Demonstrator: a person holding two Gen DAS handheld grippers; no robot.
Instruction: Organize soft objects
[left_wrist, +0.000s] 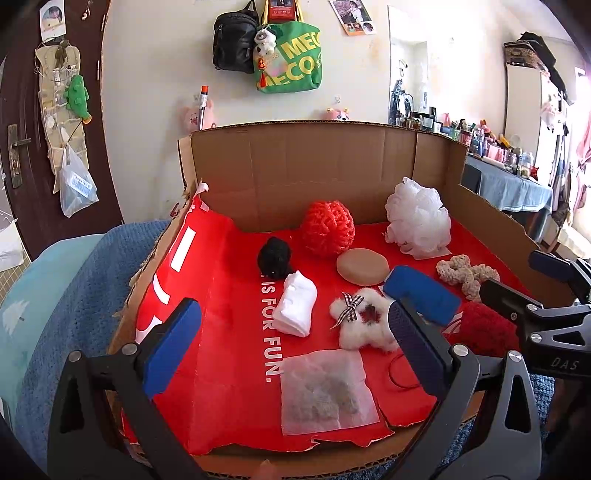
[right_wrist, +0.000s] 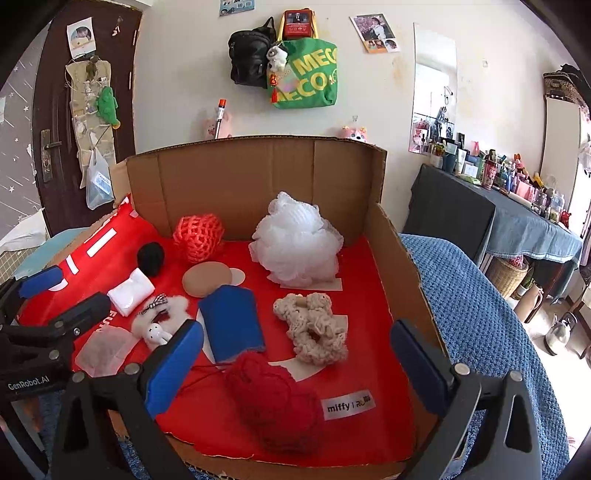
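An open cardboard box (left_wrist: 295, 166) with a red lining holds soft items. Among them are a white mesh pouf (left_wrist: 417, 221), an orange crocheted ball (left_wrist: 327, 227), a black pompom (left_wrist: 273, 258), a tan round pad (left_wrist: 362, 266), a folded white cloth (left_wrist: 295, 308) and a fluffy white piece with a checked bow (left_wrist: 362, 325). A translucent sachet (left_wrist: 325, 391) lies under my open, empty left gripper (left_wrist: 295, 347). My right gripper (right_wrist: 295, 365) is open above dark red yarn (right_wrist: 273, 402). Beyond it lie a blue block (right_wrist: 232, 325) and a beige scrunchie (right_wrist: 314, 328).
The box rests on a blue knitted blanket (right_wrist: 472, 314). Its cardboard walls stand high at the back and right. A cloth-covered table (right_wrist: 517, 221) crowded with bottles is at the right. Bags hang on the wall (right_wrist: 303, 74), and a dark door (right_wrist: 55, 147) is at the left.
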